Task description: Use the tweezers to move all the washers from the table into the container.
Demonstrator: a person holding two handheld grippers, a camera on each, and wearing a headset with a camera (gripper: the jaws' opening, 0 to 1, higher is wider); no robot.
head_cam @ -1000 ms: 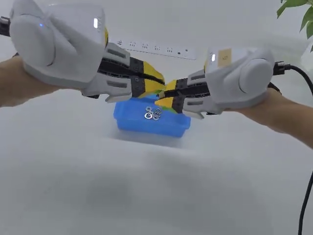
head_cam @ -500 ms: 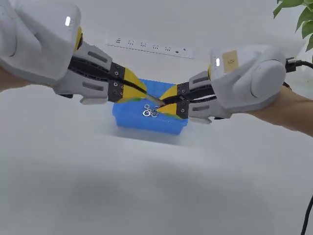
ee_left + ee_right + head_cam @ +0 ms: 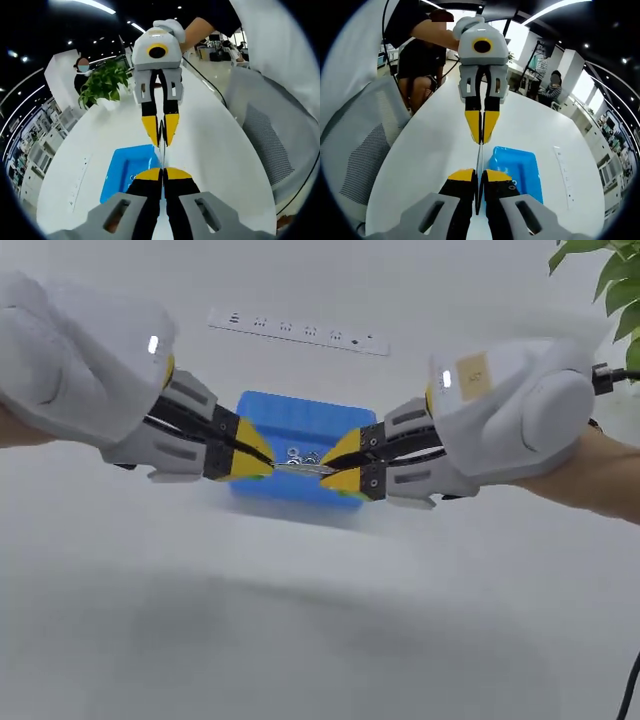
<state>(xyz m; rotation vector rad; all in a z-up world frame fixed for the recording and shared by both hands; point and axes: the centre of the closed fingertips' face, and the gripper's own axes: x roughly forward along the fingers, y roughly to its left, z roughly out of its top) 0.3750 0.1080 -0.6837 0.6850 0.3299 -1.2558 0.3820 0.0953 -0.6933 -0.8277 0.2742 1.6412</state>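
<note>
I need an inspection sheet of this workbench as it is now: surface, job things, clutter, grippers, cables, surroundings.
Surface: white table, plain and flat.
Job's things: blue container with a small heap of washers inside; tweezers held over the container; no washers seen on the table.
Clutter: nothing seen.
Grippers: left gripper and right gripper point tip to tip, each shut on one end of the tweezers.
Cables: black cable runs from the right gripper; power strip lies behind the container.
Surroundings: plant at the far right; mesh chair and people beyond the table.
</note>
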